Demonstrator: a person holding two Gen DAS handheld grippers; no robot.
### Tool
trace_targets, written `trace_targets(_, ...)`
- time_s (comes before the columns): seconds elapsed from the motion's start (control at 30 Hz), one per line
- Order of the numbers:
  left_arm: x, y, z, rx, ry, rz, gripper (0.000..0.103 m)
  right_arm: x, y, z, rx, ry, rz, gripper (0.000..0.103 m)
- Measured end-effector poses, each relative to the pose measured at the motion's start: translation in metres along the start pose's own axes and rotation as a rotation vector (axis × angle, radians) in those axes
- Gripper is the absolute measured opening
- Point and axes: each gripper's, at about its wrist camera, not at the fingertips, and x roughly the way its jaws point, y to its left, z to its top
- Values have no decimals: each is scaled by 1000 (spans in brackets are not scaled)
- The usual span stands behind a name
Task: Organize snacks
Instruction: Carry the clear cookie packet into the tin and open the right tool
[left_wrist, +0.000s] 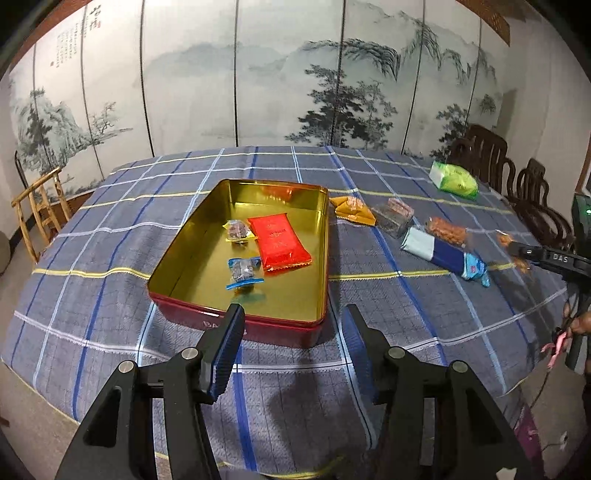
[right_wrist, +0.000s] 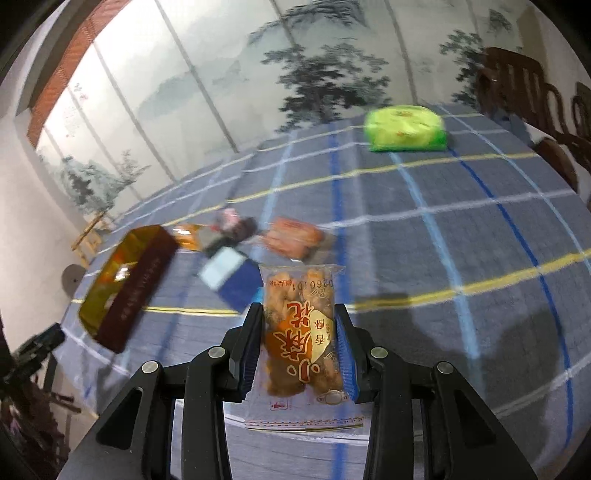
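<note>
A red tin with a gold inside (left_wrist: 192, 273) sits on the checked tablecloth and holds a red packet (left_wrist: 279, 242) and two small wrapped sweets (left_wrist: 243, 273). My left gripper (left_wrist: 293, 314) hangs open and empty just in front of the tin's near wall. My right gripper (right_wrist: 300, 314) is shut on a clear packet of fried twists (right_wrist: 301, 332), lifted off the cloth. From the left wrist that gripper (left_wrist: 517, 253) shows at the far right with the blurred packet. Loose snacks lie right of the tin: a yellow packet (left_wrist: 351, 210), a clear packet (left_wrist: 393, 216), a blue-and-white pack (left_wrist: 443, 253).
A green pack (left_wrist: 454, 179) lies at the table's far right, near dark wooden chairs (left_wrist: 487, 155). A bamboo chair (left_wrist: 40, 206) stands at the left. A painted folding screen runs behind the table. The tin (right_wrist: 125, 284) shows blurred at the left in the right wrist view.
</note>
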Motion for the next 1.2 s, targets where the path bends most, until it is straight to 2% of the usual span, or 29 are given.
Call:
trace_targets(0.2,-8,20,-5,-89,6,8,60,28,69,22,-59,46,160,38)
trace_targets(0.33,-14,30,-11,-89,8,35,60,63,126,37,-94,99,263,38)
trace_targets(0.53,-20,41,-20,-65,16,67,63,130,193,57,-91,195,350,38)
trace_targets(0.67,-21,48,-23,-43,11,99,63,177,222,67,-42,267,361,38)
trace_targets(0.83,-22,61,-25,-56,7,97,63,228,250,80,23,323,333,38)
trace_targets(1.07,-20,80,-29,-95,18,94,63,278,274,89,89,377,261,38)
trace_targets(1.2,-19,86,-32,-108,26,96,63,297,283,91,123,396,258,39)
